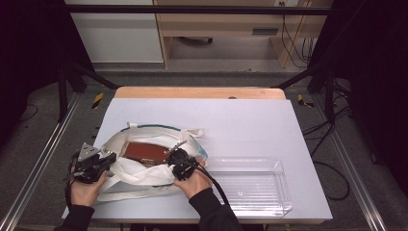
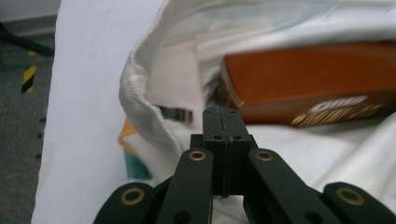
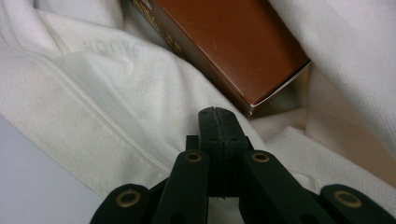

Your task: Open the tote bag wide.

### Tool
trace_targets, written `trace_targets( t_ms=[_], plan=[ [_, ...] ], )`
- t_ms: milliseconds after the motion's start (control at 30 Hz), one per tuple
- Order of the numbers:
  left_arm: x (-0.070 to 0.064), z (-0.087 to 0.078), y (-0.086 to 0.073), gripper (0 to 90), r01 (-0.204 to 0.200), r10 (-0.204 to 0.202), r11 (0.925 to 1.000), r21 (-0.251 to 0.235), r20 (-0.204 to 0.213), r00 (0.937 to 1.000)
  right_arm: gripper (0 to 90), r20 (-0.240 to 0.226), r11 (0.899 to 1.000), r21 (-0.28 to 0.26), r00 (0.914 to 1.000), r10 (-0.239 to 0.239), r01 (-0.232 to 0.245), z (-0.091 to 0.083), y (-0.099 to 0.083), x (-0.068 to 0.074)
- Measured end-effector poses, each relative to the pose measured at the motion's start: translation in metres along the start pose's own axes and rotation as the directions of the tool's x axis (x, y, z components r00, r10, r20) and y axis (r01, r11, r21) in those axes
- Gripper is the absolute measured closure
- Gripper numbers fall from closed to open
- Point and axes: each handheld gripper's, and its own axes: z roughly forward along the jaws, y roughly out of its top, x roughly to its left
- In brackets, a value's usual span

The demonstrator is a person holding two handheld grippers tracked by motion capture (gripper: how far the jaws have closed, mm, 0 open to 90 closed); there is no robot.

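1. Nearest the person, two hands are seen at the front edge of the tabletop [image 1: 250,120], each holding a gripper against a white cloth bag [image 1: 144,174].
2. The left gripper [image 1: 107,159] is held at the bag's left end. In the left gripper view its fingers [image 2: 223,122] are pressed flat together with no gap between them, over the bag's lower fabric; whether cloth is pinched between them cannot be told.
3. The right gripper [image 1: 173,156] is placed at the bag's right side, near its mouth. In the right gripper view its fingers [image 3: 218,122] are likewise closed tight, resting over the white fabric just in front of a brown box [image 3: 224,42]; a pinch on the cloth cannot be confirmed.
4. The brown box is lying flat inside the open bag, its long side running across, with printed lettering seen on one face.
5. To the right of the bag, just beside it, a clear plastic tray [image 1: 281,192] is standing on the tabletop.
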Motion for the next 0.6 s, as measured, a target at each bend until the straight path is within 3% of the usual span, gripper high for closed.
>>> trace_targets(
  t_ms=[100,267,367,433,500,600],
  plan=[
    [0.006,0.002,-0.008,90.0,0.047,-0.046,0.9988,-0.013,0.029,0.9985,90.0,0.007,1.000,0.014,0.9996,-0.028,0.028,0.001,0.000,0.002],
    [-0.001,0.007,-0.012,90.0,-0.007,0.007,1.0000,0.006,0.006,1.0000,90.0,0.011,0.998,0.049,0.9992,-0.038,0.038,0.004,-0.001,0.005],
    [-0.002,0.006,-0.011,90.0,-0.004,0.004,1.0000,-0.002,0.008,1.0000,90.0,0.018,0.997,0.052,0.9983,-0.056,0.055,0.004,-0.001,0.005],
    [-0.002,0.003,-0.009,90.0,-0.001,0.001,0.9999,-0.013,0.023,0.9997,89.5,0.004,0.999,0.010,0.9991,-0.043,0.043,0.001,-0.002,0.004],
    [-0.003,-0.001,-0.005,90.0,-0.002,0.004,0.9995,-0.031,0.039,0.9992,84.6,-0.018,0.996,-0.079,0.9993,-0.033,0.032,-0.006,-0.005,0.001],
    [-0.006,-0.009,0.004,90.0,-0.005,0.009,0.9967,-0.081,0.052,0.9986,82.9,-0.028,0.974,-0.219,0.9971,-0.071,0.063,-0.024,-0.009,-0.004]
  ],
)
